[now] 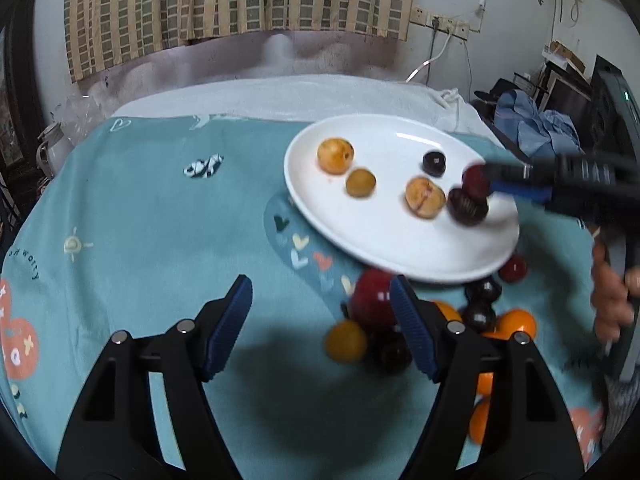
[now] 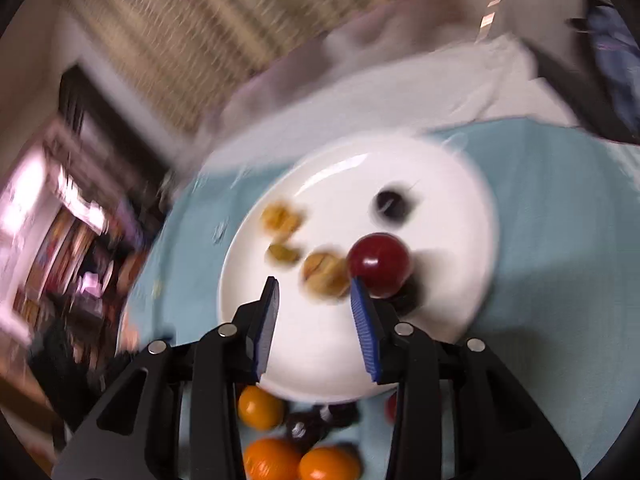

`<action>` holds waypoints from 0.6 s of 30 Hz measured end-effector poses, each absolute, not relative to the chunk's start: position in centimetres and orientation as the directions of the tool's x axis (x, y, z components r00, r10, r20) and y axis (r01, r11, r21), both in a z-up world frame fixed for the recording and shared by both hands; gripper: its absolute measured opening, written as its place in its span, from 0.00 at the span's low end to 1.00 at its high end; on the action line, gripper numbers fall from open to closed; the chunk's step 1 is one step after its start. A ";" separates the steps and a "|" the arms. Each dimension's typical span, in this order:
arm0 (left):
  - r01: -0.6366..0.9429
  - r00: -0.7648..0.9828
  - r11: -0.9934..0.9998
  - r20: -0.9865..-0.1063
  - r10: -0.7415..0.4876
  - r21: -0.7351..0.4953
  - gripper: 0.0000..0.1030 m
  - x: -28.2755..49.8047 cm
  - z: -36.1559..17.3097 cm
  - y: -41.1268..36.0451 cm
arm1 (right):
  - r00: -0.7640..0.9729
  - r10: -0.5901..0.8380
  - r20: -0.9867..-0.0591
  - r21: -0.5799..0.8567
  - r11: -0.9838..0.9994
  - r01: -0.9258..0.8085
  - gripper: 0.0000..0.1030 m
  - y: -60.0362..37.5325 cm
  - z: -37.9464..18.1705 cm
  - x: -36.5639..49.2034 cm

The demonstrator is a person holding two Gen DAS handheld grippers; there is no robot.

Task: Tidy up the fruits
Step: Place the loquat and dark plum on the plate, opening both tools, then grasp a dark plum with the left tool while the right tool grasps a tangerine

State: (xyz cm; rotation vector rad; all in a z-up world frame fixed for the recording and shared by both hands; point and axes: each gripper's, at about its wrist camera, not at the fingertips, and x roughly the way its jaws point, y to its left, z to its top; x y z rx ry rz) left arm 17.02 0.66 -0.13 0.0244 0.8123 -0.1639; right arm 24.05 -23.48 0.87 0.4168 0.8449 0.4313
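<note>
In the left wrist view, the left gripper point(image 1: 320, 320) hangs at 6 o'clock over the teal cloth point(image 1: 160, 220), its jaws spread wide with nothing between them. Just right of it, from 5 to 4 o'clock, the unsorted pile point(image 1: 420, 328) lies on the cloth: a large red fruit point(image 1: 372, 300) touching the right blue pad, a yellow fruit point(image 1: 346, 340), dark plums and oranges partly hidden behind the finger. At 2 o'clock the white plate point(image 1: 400, 248) holds three yellow-orange fruits and a dark plum point(image 1: 434, 163) set well apart from them. At 3 o'clock the right gripper point(image 1: 486, 188) reaches in over the plate's right side; a red plum point(image 1: 476, 180) sits at its tip above a second dark plum point(image 1: 468, 206). In the right wrist view the jaws stand parted, and the same red plum point(image 2: 379, 264) lies beyond the right pad, touching its tip, not clamped between the pads; the frame is blurred, so contact is uncertain. Judged step: placing red and dark fruit on the plate's right side. Risks: the round plum may roll into the yellow-orange fruit point(image 2: 326, 278) just beside it, or off the rim, if the pad nudges it on withdrawal. The plate overhangs the pile at its near edge; a press there could tip it. The left finger could scatter the pile if swung right.
</note>
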 end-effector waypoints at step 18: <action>0.240 0.687 0.970 -0.715 -0.135 0.048 0.70 12.9 -2.3 -1.1 | 0.696 0.364 -0.619 0.359 0.919 -0.161 0.59 -27.2 0.2 12.6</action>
